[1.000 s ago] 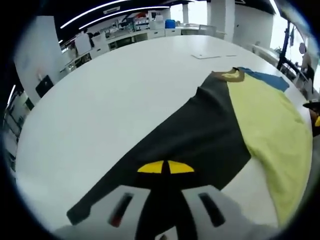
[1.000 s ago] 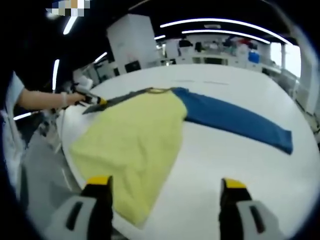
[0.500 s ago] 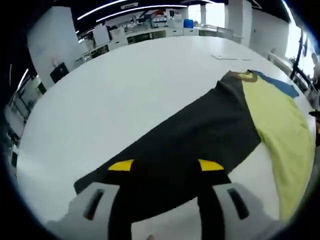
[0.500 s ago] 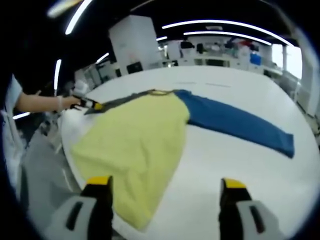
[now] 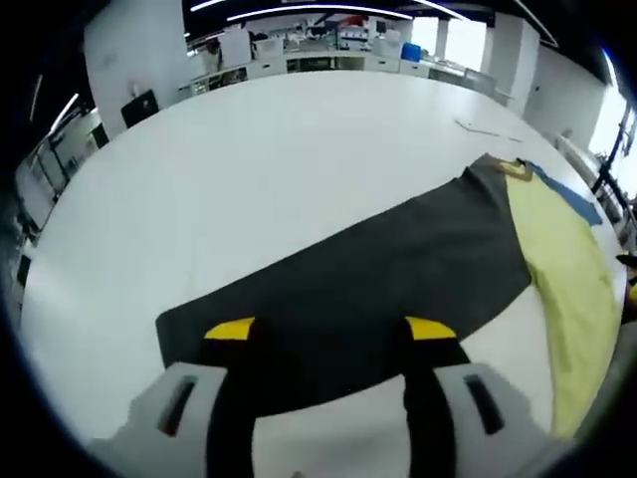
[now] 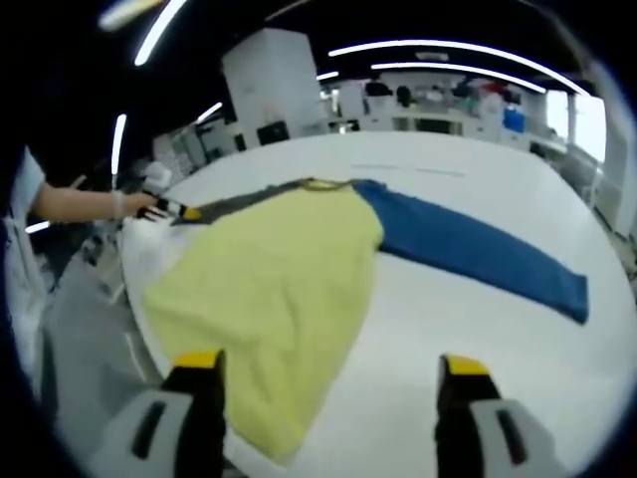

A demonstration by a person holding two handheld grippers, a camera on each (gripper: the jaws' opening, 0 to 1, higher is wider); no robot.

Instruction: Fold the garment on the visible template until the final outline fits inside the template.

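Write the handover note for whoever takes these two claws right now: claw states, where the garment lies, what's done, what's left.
Left claw: open, over the end of the dark sleeve, gripping nothing.
Right claw: open, empty, at the hem of the yellow body.
Garment: spread flat on the white table, dark sleeve out one way, blue sleeve the other, collar at the far side.
Done: laid out, sleeves extended.
Left: all folds, probably sleeves inward first. I can't make out a template outline.
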